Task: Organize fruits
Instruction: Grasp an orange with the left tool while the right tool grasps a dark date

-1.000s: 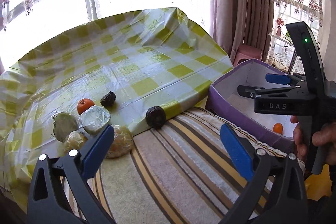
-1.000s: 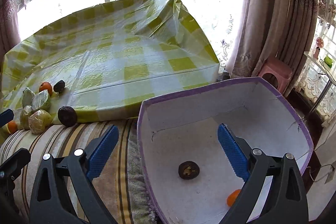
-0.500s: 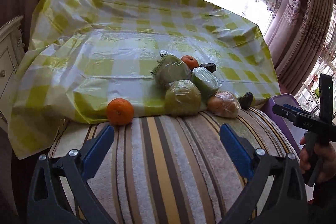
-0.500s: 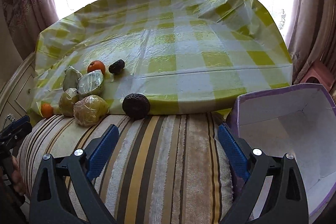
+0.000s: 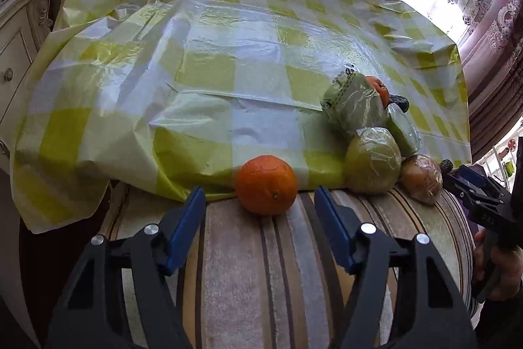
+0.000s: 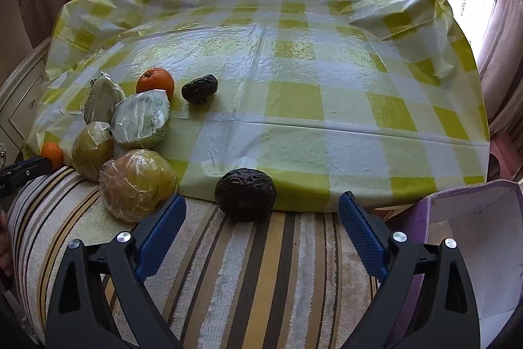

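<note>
In the left wrist view my left gripper (image 5: 260,213) is open, its blue pads on either side of an orange (image 5: 266,184) that sits on the striped cloth just ahead of them. Beside it lie several plastic-wrapped fruits (image 5: 373,160), with a second orange (image 5: 379,88) behind. In the right wrist view my right gripper (image 6: 261,229) is open, just short of a dark wrinkled fruit (image 6: 245,193) at the tablecloth's edge. A smaller dark fruit (image 6: 200,88) and an orange (image 6: 155,81) lie farther back. The purple box (image 6: 470,218) is at the right.
A yellow checked plastic tablecloth (image 6: 294,71) covers the surface behind the striped cloth (image 6: 255,277). A white cabinet (image 5: 19,31) stands at the left. Curtains (image 5: 497,54) and a window lie behind. The right gripper also shows in the left wrist view (image 5: 474,192).
Both grippers swung left, away from the purple box. The left one closed in on the near orange; the right one came up to the large dark fruit.
</note>
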